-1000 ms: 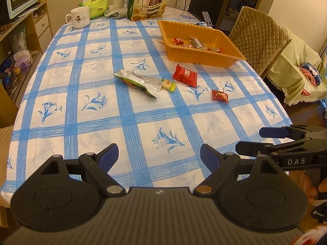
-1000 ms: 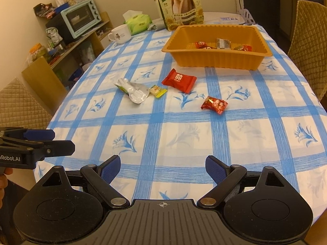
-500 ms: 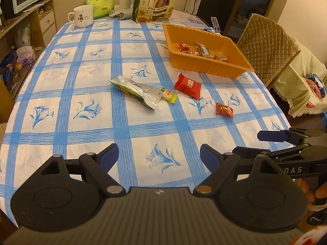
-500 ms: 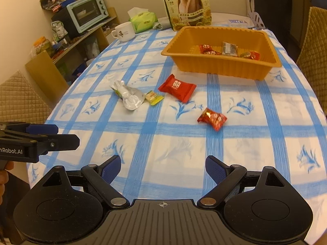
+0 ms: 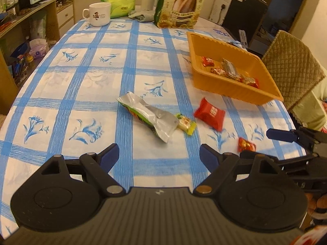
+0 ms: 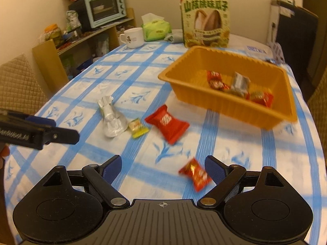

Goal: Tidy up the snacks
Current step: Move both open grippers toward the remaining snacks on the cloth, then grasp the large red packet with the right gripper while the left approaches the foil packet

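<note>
A: How do the tongs stand?

B: The left gripper (image 5: 159, 156) is spread wide with nothing between its pads. The right gripper (image 6: 163, 167) is also wide but its jaws are closing; only bare tablecloth (image 6: 143, 159) lies between them.

A: What lies closest?

B: A small red candy (image 6: 195, 173) sits just beside the right gripper's right-hand pad, not touched. Farther out, mid-table, are a bigger red packet (image 6: 166, 125), a little yellow-green sweet (image 6: 138, 128) and a crumpled silver pouch (image 5: 148, 116), close together in a row.

A: And the container?

B: The orange tray (image 6: 204, 96) stands toward the far right side of the table, a few wrapped snacks inside.

A: Anything in the way?

B: No. A large seed bag (image 5: 180, 4), a mug (image 5: 99, 14) and a tissue pack (image 5: 120, 4) stand at the far edge. The wrappers' print is blurred.
</note>
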### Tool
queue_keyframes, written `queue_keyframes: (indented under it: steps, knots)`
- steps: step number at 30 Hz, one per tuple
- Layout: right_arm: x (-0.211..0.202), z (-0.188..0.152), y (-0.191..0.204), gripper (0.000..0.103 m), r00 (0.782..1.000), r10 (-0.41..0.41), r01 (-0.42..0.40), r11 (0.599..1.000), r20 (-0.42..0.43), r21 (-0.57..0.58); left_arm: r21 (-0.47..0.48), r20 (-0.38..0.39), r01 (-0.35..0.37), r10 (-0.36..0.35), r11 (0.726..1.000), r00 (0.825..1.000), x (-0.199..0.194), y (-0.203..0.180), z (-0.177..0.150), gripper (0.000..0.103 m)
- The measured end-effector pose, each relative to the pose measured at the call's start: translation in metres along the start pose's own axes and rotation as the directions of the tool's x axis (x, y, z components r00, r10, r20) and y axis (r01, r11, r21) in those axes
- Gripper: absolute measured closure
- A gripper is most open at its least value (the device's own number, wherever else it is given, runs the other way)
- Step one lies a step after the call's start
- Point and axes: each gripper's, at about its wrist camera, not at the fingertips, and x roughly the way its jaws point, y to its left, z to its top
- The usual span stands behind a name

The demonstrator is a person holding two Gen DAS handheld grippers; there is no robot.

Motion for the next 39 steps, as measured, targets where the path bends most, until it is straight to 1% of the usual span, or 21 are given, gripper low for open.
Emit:
queue_keyframes:
  steps: [4, 9, 14, 17, 23, 25, 28, 31, 32, 33, 35, 36, 38, 39]
  knots:
    - [0.020, 0.011, -0.007, 0.022, 1.000, 0.013, -0.013, 0.999, -0.001, -0.043, -0.043, 0.012, -0.023, 0.023, 0.999, 1.000, 0.019, 0.000, 0.014, 0.019]
    - [0.044, 0.024, -0.013, 0.024, 1.000, 0.025, -0.025, 0.995, 0.000, -0.095, -0.082, 0.011, -0.048, 0.049, 0.996, 0.999, 0.040, 0.000, 0.029, 0.019]
    - [0.067, 0.034, -0.017, 0.028, 0.999, 0.041, -0.041, 0.987, 0.000, -0.152, -0.091, 0.006, -0.069, 0.070, 0.993, 0.998, 0.056, -0.001, 0.038, 0.019]
    - [0.082, 0.038, -0.019, 0.032, 0.999, 0.048, -0.050, 0.981, -0.012, -0.185, -0.094, -0.005, -0.080, 0.080, 0.992, 0.997, 0.066, -0.002, 0.042, 0.019]
    - [0.105, 0.038, -0.019, 0.046, 0.997, 0.058, -0.068, 0.971, -0.052, -0.230, -0.099, -0.023, -0.105, 0.103, 0.990, 0.994, 0.082, 0.000, 0.046, 0.019]
    - [0.109, 0.038, -0.021, 0.056, 0.996, 0.063, -0.075, 0.971, -0.062, -0.225, -0.100, -0.028, -0.114, 0.111, 0.989, 0.993, 0.088, 0.001, 0.047, 0.019]
    - [0.112, 0.039, -0.024, 0.066, 0.996, 0.060, -0.072, 0.979, -0.070, -0.190, -0.093, -0.040, -0.131, 0.128, 0.987, 0.991, 0.096, 0.002, 0.048, 0.019]
    - [0.112, 0.040, -0.029, 0.067, 0.996, 0.054, -0.063, 0.987, -0.069, -0.145, -0.071, -0.047, -0.145, 0.142, 0.987, 0.989, 0.100, 0.003, 0.047, 0.020]
    - [0.111, 0.041, -0.031, 0.067, 0.996, 0.054, -0.063, 0.990, -0.071, -0.129, -0.062, -0.054, -0.150, 0.147, 0.987, 0.988, 0.102, 0.004, 0.046, 0.022]
    - [0.110, 0.041, -0.033, 0.067, 0.996, 0.052, -0.060, 0.992, -0.071, -0.114, -0.059, -0.061, -0.148, 0.145, 0.987, 0.988, 0.103, 0.007, 0.046, 0.025]
    - [0.109, 0.041, -0.036, 0.067, 0.996, 0.048, -0.055, 0.994, -0.075, -0.092, -0.055, -0.075, -0.136, 0.132, 0.989, 0.988, 0.104, 0.014, 0.045, 0.025]
    - [0.107, 0.040, -0.037, 0.067, 0.996, 0.047, -0.053, 0.995, -0.076, -0.081, -0.047, -0.077, -0.130, 0.127, 0.990, 0.989, 0.103, 0.017, 0.044, 0.030]
    - [0.104, 0.039, -0.041, 0.067, 0.996, 0.049, -0.053, 0.997, -0.076, -0.055, -0.019, -0.079, -0.122, 0.120, 0.992, 0.990, 0.099, 0.022, 0.043, 0.033]
    - [0.103, 0.039, -0.043, 0.067, 0.996, 0.051, -0.054, 0.998, -0.077, -0.039, -0.005, -0.081, -0.119, 0.119, 0.993, 0.990, 0.097, 0.025, 0.042, 0.037]
